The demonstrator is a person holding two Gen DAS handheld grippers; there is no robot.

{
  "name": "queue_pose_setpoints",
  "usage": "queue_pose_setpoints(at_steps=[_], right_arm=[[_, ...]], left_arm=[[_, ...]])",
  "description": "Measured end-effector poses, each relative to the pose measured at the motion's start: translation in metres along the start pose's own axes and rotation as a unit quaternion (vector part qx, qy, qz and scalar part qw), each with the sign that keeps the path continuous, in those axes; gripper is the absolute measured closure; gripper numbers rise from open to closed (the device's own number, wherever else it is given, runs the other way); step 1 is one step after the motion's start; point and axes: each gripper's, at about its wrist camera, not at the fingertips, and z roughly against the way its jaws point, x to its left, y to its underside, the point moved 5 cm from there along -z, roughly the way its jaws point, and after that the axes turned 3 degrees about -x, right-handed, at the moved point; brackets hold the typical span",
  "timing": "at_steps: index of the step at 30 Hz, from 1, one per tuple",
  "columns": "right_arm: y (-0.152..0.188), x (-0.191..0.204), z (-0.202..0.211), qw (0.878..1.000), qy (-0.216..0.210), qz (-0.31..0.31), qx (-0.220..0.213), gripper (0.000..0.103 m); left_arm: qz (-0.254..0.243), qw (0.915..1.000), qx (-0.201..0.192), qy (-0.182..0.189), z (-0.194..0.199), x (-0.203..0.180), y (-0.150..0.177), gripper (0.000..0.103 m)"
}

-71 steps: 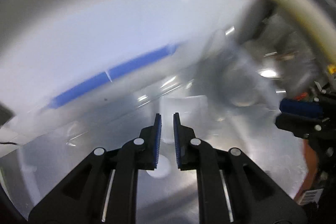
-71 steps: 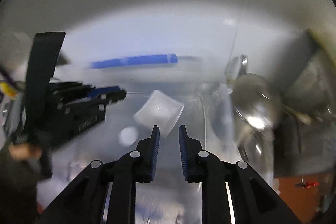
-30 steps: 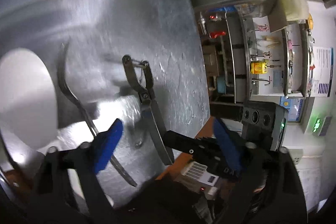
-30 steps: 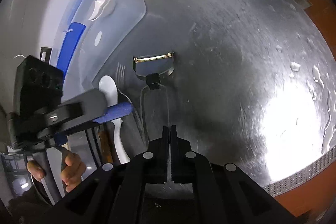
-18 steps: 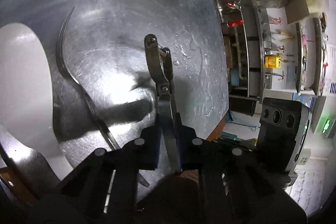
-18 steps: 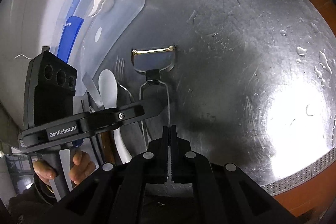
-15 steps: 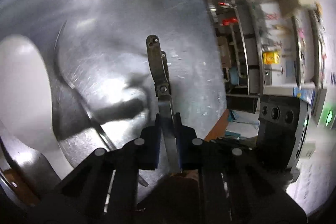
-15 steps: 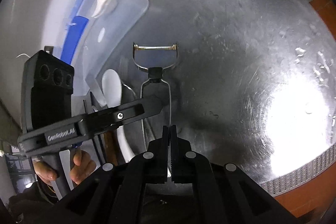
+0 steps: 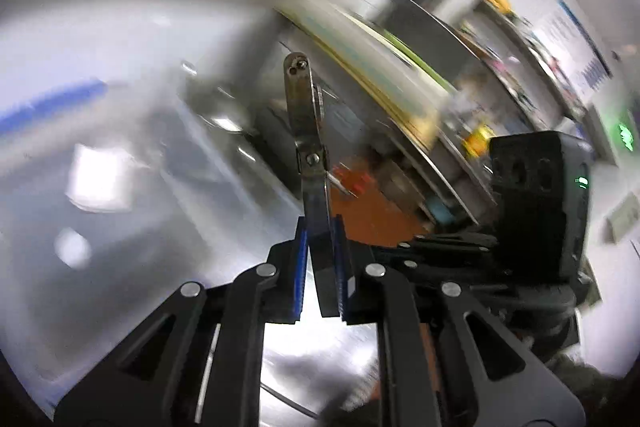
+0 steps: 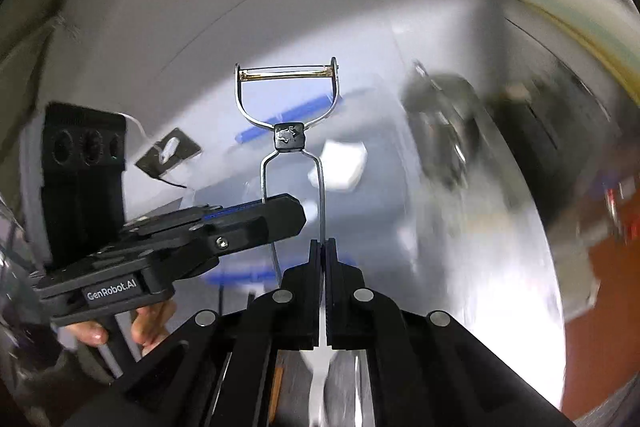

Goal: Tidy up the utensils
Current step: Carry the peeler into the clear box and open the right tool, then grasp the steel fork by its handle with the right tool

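Black and blue-padded, the left gripper (image 9: pixel 320 223) has just closed its jaws on the near end of a pair of steel tongs (image 9: pixel 306 115). The pads press the flat metal from both sides. The tongs stand almost upright out of the grip, lifted clear of the worktop. They are seen edge-on, with their two arms folded close together past the pivot screw and nothing caught between them.

To the right, the right gripper (image 10: pixel 323 243) is clamped almost fully closed on one wire of a peeler's (image 10: pixel 288 139) looped handle. The peeler points up and away, its blade crosswise at the far end, also off the surface. A hand (image 10: pixel 148 319) grasps the left gripper's grip at the near left.

Farther off, blurred, lie the shiny steel worktop (image 10: pixel 500 267) and a clear container with a blue strip (image 10: pixel 256 135) against the white wall.
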Motion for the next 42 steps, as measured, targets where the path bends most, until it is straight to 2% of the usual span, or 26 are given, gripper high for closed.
queue_pose_setpoints(at_steps=[4, 5, 9, 13, 16, 19, 21, 22, 23, 24, 26, 28, 31, 32, 33, 34, 35, 37, 38, 39, 41, 42], right_arm=[[-0.035, 0.009, -0.081, 0.997, 0.022, 0.004, 0.07, 0.099], [-0.037, 0.01, -0.097, 0.996, 0.027, 0.004, 0.085, 0.099], [-0.033, 0.001, -0.176, 0.985, 0.052, -0.01, 0.165, 0.098], [-0.021, -0.009, -0.225, 0.97, 0.081, -0.018, 0.229, 0.099], [-0.017, -0.012, -0.244, 0.963, 0.104, -0.015, 0.248, 0.099], [-0.011, -0.02, -0.256, 0.959, 0.121, -0.009, 0.256, 0.099], [-0.016, -0.018, -0.262, 0.96, 0.127, -0.008, 0.251, 0.099], [-0.015, -0.018, -0.261, 0.958, 0.131, -0.007, 0.255, 0.099], [-0.014, -0.016, -0.256, 0.958, 0.135, -0.01, 0.252, 0.099], [-0.011, -0.017, -0.248, 0.961, 0.131, -0.008, 0.244, 0.099], [-0.013, -0.013, -0.228, 0.968, 0.122, 0.0, 0.22, 0.099], [-0.014, 0.0, -0.188, 0.979, 0.116, 0.026, 0.168, 0.099], [0.004, 0.023, -0.121, 0.99, 0.069, 0.058, 0.106, 0.096], [0.019, 0.032, -0.095, 0.992, 0.05, 0.076, 0.09, 0.082], [0.033, 0.036, -0.081, 0.992, 0.046, 0.089, 0.083, 0.057], [0.05, 0.035, -0.069, 0.991, 0.05, 0.1, 0.08, 0.047], [0.077, 0.034, -0.064, 0.987, 0.066, 0.119, 0.087, 0.045], [0.125, 0.019, -0.072, 0.973, 0.114, 0.152, 0.133, 0.047], [0.143, 0.012, -0.081, 0.966, 0.132, 0.157, 0.155, 0.051], [0.175, 0.0, -0.096, 0.958, 0.145, 0.149, 0.198, 0.059], [0.209, -0.013, -0.112, 0.952, 0.142, 0.124, 0.242, 0.063], [0.218, -0.013, -0.116, 0.951, 0.141, 0.121, 0.249, 0.063]], left_arm=[[0.061, 0.9966, 0.033, -0.045, -0.021, 0.072, -0.028, 0.092], [0.077, 0.9942, 0.051, -0.056, -0.032, 0.096, -0.029, 0.092], [0.117, 0.9847, 0.103, -0.078, -0.064, 0.156, -0.015, 0.092], [0.143, 0.9725, 0.16, -0.091, -0.094, 0.194, 0.008, 0.092], [0.175, 0.9623, 0.189, -0.087, -0.11, 0.209, 0.017, 0.092], [0.195, 0.9558, 0.2, -0.092, -0.115, 0.216, 0.019, 0.091], [0.185, 0.9538, 0.209, -0.11, -0.113, 0.217, 0.022, 0.081], [0.179, 0.9528, 0.209, -0.128, -0.113, 0.218, 0.021, 0.063], [0.174, 0.9528, 0.203, -0.144, -0.112, 0.219, 0.018, 0.042], [0.167, 0.9558, 0.188, -0.153, -0.106, 0.216, 0.014, 0.038], [0.139, 0.9644, 0.155, -0.163, -0.089, 0.202, 0.004, 0.038], [0.115, 0.9706, 0.123, -0.172, -0.062, 0.189, -0.002, 0.038], [0.072, 0.9814, 0.037, -0.174, -0.007, 0.145, -0.01, 0.037], [0.054, 0.9846, -0.001, -0.166, 0.018, 0.125, -0.008, 0.032], [0.045, 0.986, -0.024, -0.159, 0.035, 0.112, -0.005, 0.03], [0.038, 0.9871, -0.049, -0.147, 0.053, 0.098, 0.002, 0.026], [0.034, 0.9881, -0.067, -0.134, 0.069, 0.084, 0.012, 0.025], [0.034, 0.9897, -0.081, -0.113, 0.083, 0.066, 0.031, 0.025], [0.037, 0.9907, -0.08, -0.104, 0.088, 0.06, 0.041, 0.025], [0.043, 0.9917, -0.076, -0.095, 0.09, 0.056, 0.053, 0.025], [0.06, 0.9924, -0.061, -0.089, 0.084, 0.051, 0.075, 0.025], [0.069, 0.993, -0.046, -0.084, 0.079, 0.053, 0.089, 0.025]])
